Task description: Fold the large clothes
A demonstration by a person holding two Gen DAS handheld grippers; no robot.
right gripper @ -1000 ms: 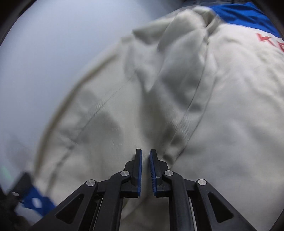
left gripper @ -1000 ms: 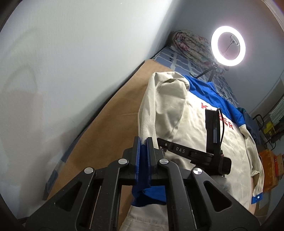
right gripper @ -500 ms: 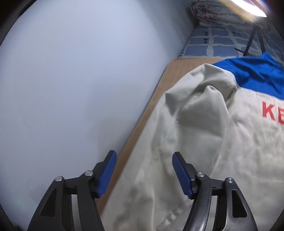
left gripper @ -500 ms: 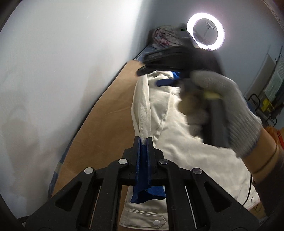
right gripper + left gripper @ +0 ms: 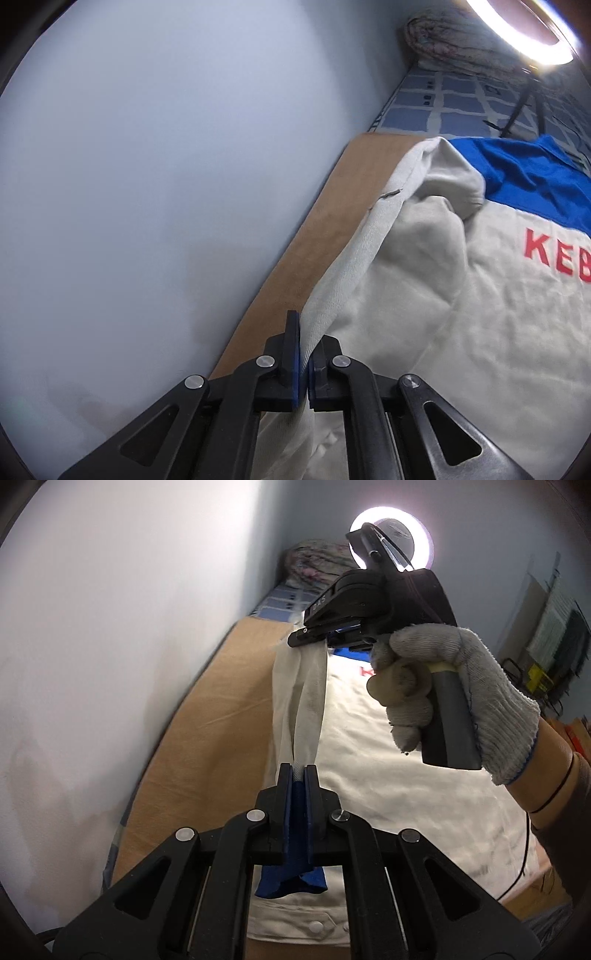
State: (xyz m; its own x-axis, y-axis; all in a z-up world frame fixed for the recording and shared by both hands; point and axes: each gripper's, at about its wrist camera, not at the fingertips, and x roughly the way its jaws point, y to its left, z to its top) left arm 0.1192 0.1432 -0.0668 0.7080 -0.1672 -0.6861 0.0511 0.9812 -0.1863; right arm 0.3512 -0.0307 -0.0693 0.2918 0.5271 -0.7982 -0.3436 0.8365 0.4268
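Cream jacket (image 5: 388, 775) with one sleeve (image 5: 301, 709) stretched between two closed claws.

The jacket, with a blue yoke (image 5: 532, 177) and red lettering (image 5: 557, 254), lies across the centre and right of both views on a brown sheet (image 5: 207, 716). The left gripper (image 5: 298, 771), at lower centre, is clamped on the sleeve's blue cuff (image 5: 291, 878). The right gripper (image 5: 303, 354), carried by a gloved hand (image 5: 454, 690) at upper right of the left view, pinches the sleeve's cream upper part. A white wall (image 5: 147, 184) fills the left; a ring light (image 5: 391, 539) glows at the top.
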